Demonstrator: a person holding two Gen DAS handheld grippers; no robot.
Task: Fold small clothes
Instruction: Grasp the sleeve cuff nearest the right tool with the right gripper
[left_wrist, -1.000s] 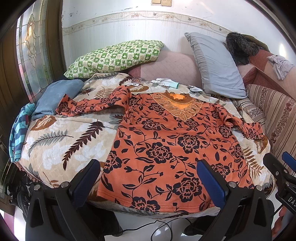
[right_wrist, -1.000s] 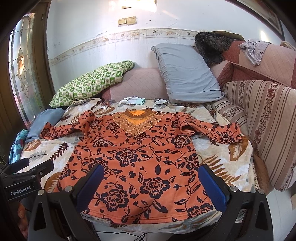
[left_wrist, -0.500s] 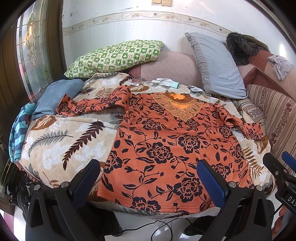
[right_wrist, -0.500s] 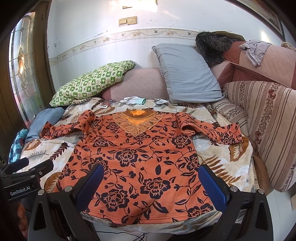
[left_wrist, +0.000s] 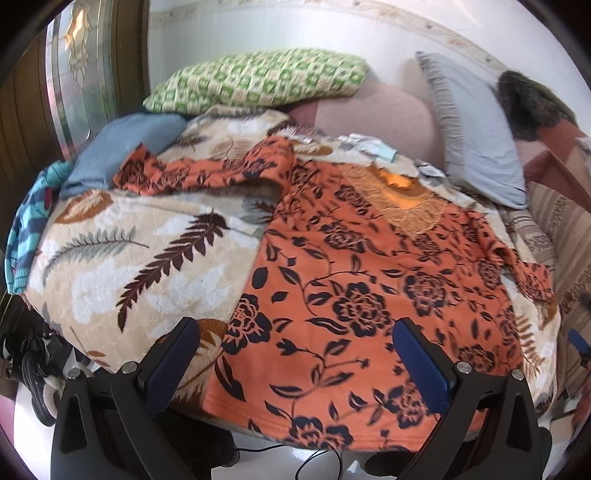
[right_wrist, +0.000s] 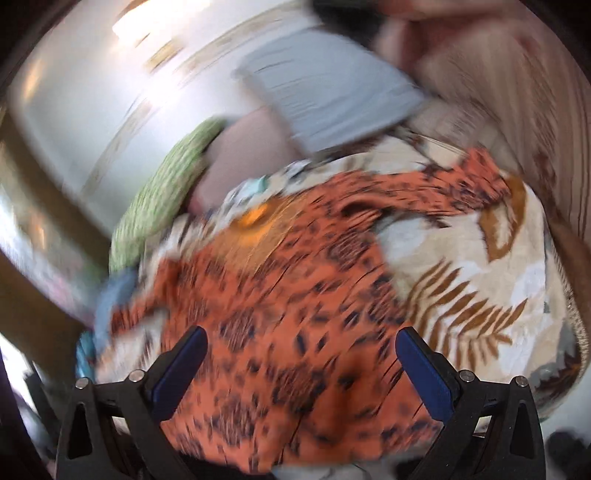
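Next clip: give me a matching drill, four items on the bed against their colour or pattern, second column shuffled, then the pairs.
1. shirt
2. blanket
3. upright pillow
4. pillow on the left

A. green and cream checks
B. plain grey-blue
C. orange with dark flowers
D. cream with leaf print

Pairs: 1-C, 2-D, 3-B, 4-A

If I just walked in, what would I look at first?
Probably the bright orange flowery top, spread flat on the leaf-print blanket right in front of both open grippers. Next, the green checked pillow against the white wall behind, with the grey pillow leaning to its right.
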